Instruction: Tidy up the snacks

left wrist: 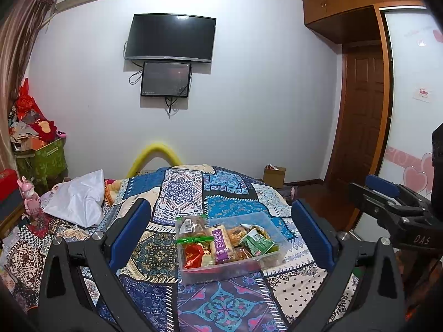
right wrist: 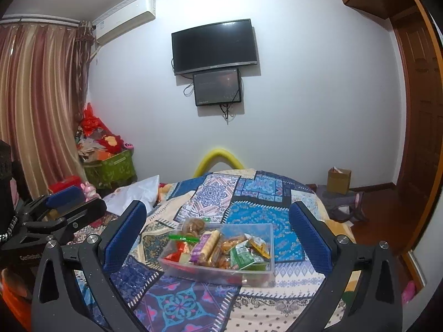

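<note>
Both my grippers, left & right, hang w/ jaws spread wide, holding nothing. Clear box full of snacks sits on the patchwork bed, between my jaws.

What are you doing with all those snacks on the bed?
A person holds a gripper in each hand, tidying snacks. The left gripper and right gripper both hang open above the patterned bedspread, holding nothing. Between their fingers sits a clear plastic box on the bed, already filled with wrapped snacks: a purple packet, green packets and a red one.
</note>
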Tool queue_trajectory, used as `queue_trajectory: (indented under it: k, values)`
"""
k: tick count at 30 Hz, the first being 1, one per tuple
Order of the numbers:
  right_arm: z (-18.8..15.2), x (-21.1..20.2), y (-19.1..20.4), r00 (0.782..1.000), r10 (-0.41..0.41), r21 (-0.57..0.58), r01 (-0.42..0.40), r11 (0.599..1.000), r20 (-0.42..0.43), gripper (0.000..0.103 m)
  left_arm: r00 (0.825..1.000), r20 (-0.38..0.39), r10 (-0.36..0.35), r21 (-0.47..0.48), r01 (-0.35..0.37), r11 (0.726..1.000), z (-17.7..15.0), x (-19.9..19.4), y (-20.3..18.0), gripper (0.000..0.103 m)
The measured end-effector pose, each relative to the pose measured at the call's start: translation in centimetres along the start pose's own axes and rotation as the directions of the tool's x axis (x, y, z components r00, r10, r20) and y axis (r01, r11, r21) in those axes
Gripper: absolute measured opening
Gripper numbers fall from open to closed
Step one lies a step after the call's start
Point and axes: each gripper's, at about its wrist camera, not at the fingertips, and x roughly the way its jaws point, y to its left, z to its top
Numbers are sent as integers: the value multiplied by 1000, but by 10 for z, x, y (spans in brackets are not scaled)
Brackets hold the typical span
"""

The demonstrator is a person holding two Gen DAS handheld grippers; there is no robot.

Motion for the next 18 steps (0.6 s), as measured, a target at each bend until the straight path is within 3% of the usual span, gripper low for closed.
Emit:
queue_trajectory:
  k: [18]
  values:
    - [-6, -9, -1, 1000, -11, 3, 11, 1000, -5, 103, 1000, -15, -3, -18, 3, 1000, -2, 2, 0, 102]
